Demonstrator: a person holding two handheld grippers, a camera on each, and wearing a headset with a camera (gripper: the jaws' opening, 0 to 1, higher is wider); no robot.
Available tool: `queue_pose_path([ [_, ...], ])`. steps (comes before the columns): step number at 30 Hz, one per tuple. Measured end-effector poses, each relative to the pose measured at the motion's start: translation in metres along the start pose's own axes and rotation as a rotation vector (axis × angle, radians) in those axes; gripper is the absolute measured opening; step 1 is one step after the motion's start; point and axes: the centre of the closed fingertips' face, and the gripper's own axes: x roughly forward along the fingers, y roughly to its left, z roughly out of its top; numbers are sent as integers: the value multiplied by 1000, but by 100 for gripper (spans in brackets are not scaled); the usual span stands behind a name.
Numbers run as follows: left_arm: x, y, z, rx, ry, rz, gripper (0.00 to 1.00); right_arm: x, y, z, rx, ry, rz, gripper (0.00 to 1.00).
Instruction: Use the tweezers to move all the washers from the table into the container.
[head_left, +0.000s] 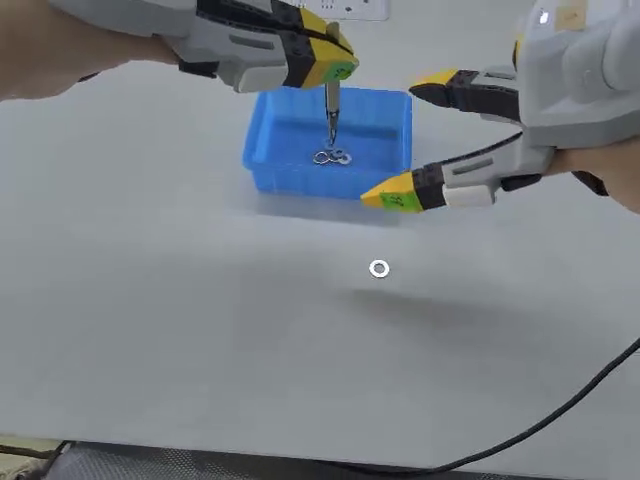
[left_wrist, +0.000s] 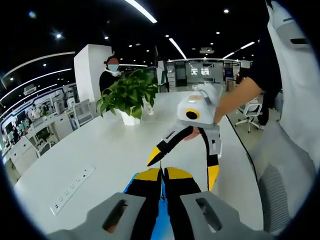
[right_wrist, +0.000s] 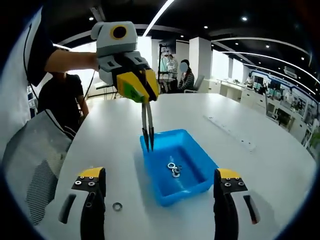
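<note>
The left gripper (head_left: 338, 62) is clamped on the tweezers (head_left: 331, 115), whose tips hang over the container (head_left: 300, 185) just above the washers (head_left: 332, 157) inside; the tips look empty, though they are too small to be sure. The right gripper (head_left: 395, 140) is spread wide, holding nothing. One washer (head_left: 379, 268) lies on the table (head_left: 150, 320) near the container, so next the tweezers should go there and pinch its thin rim.

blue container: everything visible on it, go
The blue container is a shallow rectangular open tray, plastic-looking, with a raised rim, resting flat on the pale table. A small cluster of metal washers lies on its floor. The tweezers, held by the left claw, point down into it; contact unclear.
</note>
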Motion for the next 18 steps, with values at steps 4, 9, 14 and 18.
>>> queue_pose_path([
  [4, -1, -8, -2, 20, 5, 22, 6, -12, 14, -11, 22, 19, 3, 100],
  [9, -6, -20, 1, -7, -13, 49, 6, -26, 38, -23, 21, 54, 13, 100],
  [14, -6, -39, 1, 20, -11, 47, 6, -41, 53, -30, 29, 62, 10, 100],
  [18, -4, -55, 2, 16, -26, 36, 6, -53, 64, -38, 48, 65, 11, 100],
])
